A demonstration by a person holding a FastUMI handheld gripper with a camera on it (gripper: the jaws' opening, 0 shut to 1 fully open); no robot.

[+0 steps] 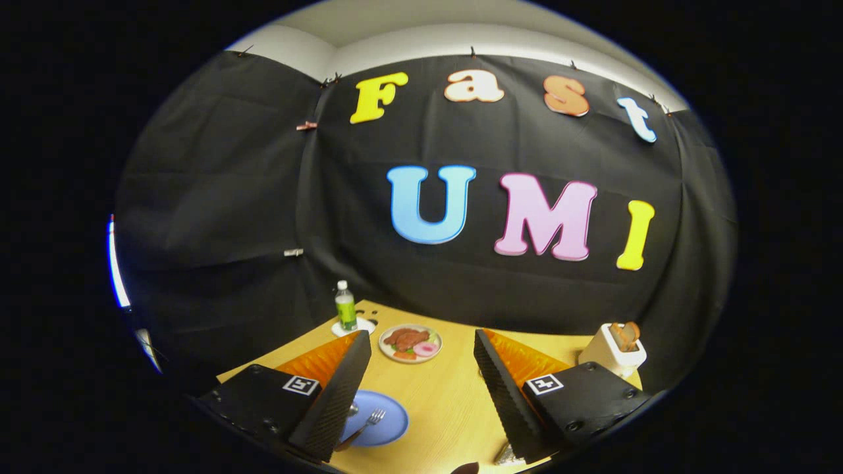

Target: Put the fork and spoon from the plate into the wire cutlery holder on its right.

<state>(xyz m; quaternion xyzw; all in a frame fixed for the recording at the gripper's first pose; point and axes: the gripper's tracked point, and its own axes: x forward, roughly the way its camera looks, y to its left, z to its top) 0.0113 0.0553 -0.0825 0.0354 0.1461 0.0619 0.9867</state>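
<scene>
While the fork [370, 421] lies on the blue plate [388, 421] beside the left finger, gripper [421, 395] spread wide and empty, task looks unstarted; spoon mostly hidden, holder unclear.

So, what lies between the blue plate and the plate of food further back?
Bare wooden table in the gripper view; the blue plate and food plate stand apart. Fingers open.

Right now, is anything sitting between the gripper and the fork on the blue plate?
Nothing visible does. The gripper is open above the table, and the fork lies on the blue plate beside the left finger.
</scene>
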